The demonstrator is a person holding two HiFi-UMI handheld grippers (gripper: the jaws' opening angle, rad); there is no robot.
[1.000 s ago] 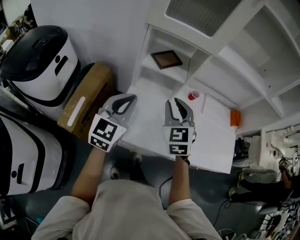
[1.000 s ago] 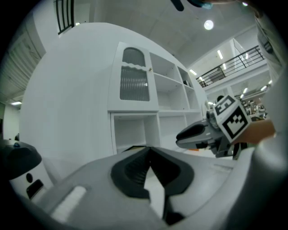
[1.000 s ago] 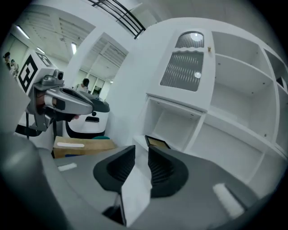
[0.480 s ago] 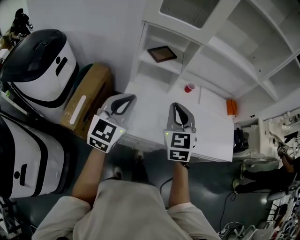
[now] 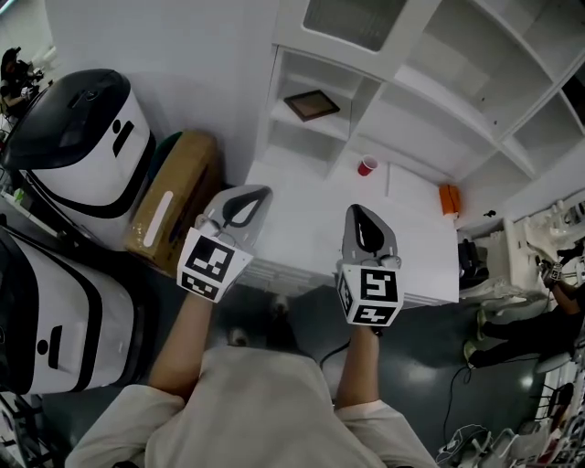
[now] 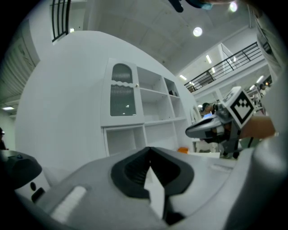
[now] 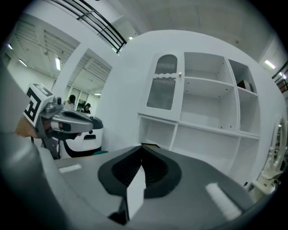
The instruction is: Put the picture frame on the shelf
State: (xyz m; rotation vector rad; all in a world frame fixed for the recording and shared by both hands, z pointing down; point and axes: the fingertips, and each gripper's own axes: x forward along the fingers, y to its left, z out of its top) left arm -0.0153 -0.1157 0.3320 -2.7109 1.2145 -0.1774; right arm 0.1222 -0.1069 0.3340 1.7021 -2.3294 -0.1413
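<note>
Picture frame (image 5: 312, 105): dark-bordered, sits on a board in the left column of the white shelf unit (image 5: 274, 91), in the open compartment just under the panelled cabinet door (image 5: 343, 18). It looks to lie flat, face up. Nothing touches it.

Left hand-held gripper (image 5: 256, 195): jaws together, nothing between them; the left gripper view shows the dark pads meeting at the tip. Held over the near left corner of the desk (image 5: 302, 224), pointing toward the shelf unit and well apart from the frame.

Right hand-held gripper (image 5: 356, 212): jaws have just been closing and now stand together, with nothing between them; the right gripper view confirms this. Held over the near edge of the desk, to the right of the left one, with a clear gap between the two.

On the desk, far side: a red cup (image 5: 367, 166) near the foot of the shelf unit. An orange object (image 5: 448, 199) is at the far right edge; what it is cannot be made out.

Left of the desk: a brown cardboard box (image 5: 169, 208) on the floor, and beyond it two large white-and-black machines (image 5: 78, 137).
</note>
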